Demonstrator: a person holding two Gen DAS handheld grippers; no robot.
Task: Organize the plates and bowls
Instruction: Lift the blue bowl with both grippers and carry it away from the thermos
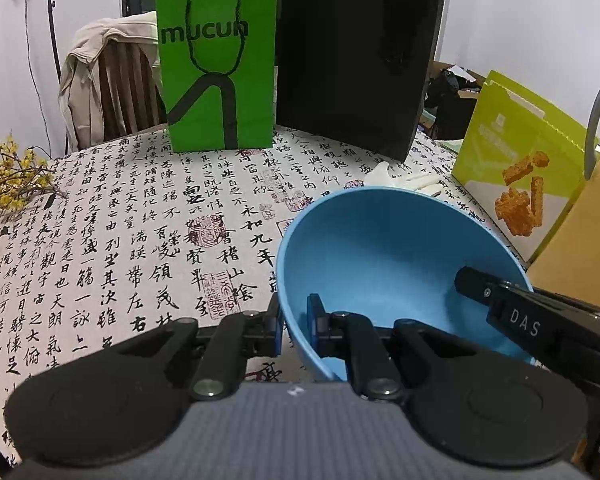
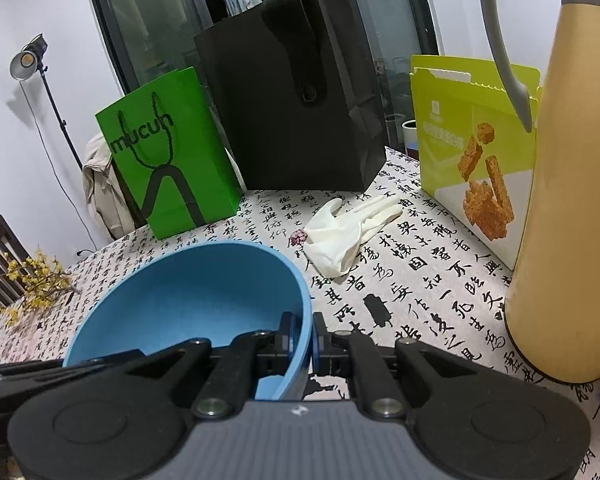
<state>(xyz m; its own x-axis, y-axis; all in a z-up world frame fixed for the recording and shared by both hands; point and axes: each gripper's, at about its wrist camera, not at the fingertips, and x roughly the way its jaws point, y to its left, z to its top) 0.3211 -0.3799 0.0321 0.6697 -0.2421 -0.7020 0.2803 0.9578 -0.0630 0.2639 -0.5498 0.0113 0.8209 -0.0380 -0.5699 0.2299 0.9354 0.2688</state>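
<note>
Fingers on both tools are clamped on the blue bowl (image 1: 380, 256): my left gripper (image 1: 294, 326) pinches its near-left rim, one pad outside the wall and one inside, and my right gripper (image 2: 302, 342) pinches the opposite rim the same way. The bowl is tilted, mouth toward the cameras, and appears lifted just clear of the counter (image 1: 120, 240), though I cannot confirm the gap under it.

My judgement is that this is a two-handed carry. To do it well I should move both hands together at matched pace so the rim is neither twisted nor pulled out of a pad.

Beyond the bowl lie white gloves (image 2: 348, 232); the yellow jug (image 2: 572, 200) stands close on the right. Further back stand a snack box (image 2: 476, 160), green bag (image 1: 216, 68) and black bag (image 1: 356, 52).
</note>
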